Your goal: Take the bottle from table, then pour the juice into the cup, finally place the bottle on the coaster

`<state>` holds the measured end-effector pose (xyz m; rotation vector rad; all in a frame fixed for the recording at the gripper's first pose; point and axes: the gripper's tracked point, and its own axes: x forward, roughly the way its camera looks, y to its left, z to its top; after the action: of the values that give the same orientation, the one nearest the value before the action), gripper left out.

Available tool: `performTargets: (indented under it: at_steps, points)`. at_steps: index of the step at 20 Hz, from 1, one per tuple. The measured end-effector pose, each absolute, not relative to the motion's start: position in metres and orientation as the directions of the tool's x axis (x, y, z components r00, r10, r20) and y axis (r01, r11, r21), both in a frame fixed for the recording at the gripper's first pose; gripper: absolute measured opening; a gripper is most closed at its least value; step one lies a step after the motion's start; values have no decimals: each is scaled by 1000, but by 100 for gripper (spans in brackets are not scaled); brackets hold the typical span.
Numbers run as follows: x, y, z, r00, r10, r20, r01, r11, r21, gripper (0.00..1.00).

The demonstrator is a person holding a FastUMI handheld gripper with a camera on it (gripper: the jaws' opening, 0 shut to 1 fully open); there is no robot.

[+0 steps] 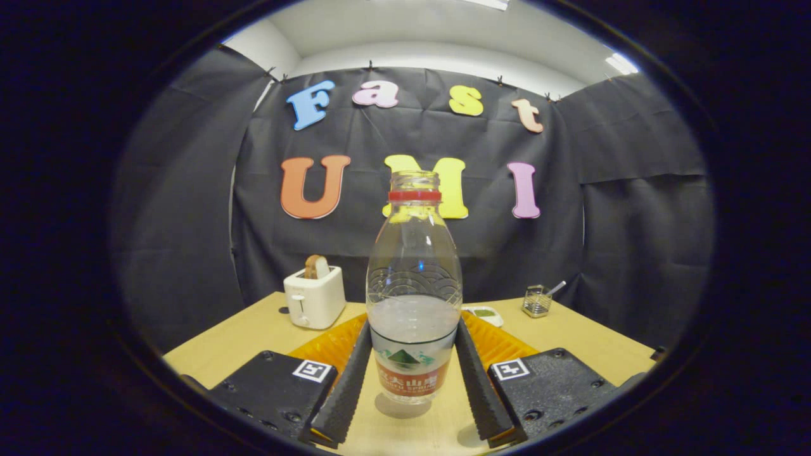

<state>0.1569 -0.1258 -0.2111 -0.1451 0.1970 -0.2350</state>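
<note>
1. My gripper (413, 339) looks level across a light wooden table (253, 332) toward the dark cloth wall of the booth.
2. The bottle (414, 297) stands upright between my two fingers, base down on the table with a small shadow under it. It is clear plastic, uncapped, with a red ring below the open neck and a label band around the lower body.
3. Liquid inside is pale and cloudy, reaching roughly the middle of the body; above that the bottle is empty and see-through.
4. Finger state: closed to a narrow spread, each finger lying along one flank of the bottle at label height. The left one (347, 380) meets the left flank, the right one (481, 383) the right flank; both appear to press on it, so I read it as a grip.
5. Just behind the bottle, partly hidden by my fingers, an orange ribbed mat (329, 345) lies flat on the table. I cannot tell whether this is the coaster.
6. Beyond my left finger, near the back edge of the table: a white toaster (315, 296) with a slice of bread sticking out of the top.
7. Beyond my right finger: a small white dish (485, 314) with something green in it, and farther right a little wire basket (537, 301) holding a thin stick-like thing.
</note>
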Motion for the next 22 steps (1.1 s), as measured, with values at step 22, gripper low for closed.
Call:
performTargets:
  at_steps: [22]
  points:
    - [209, -152, -351, 920, -224, -322, 188, 972, -140, 81]
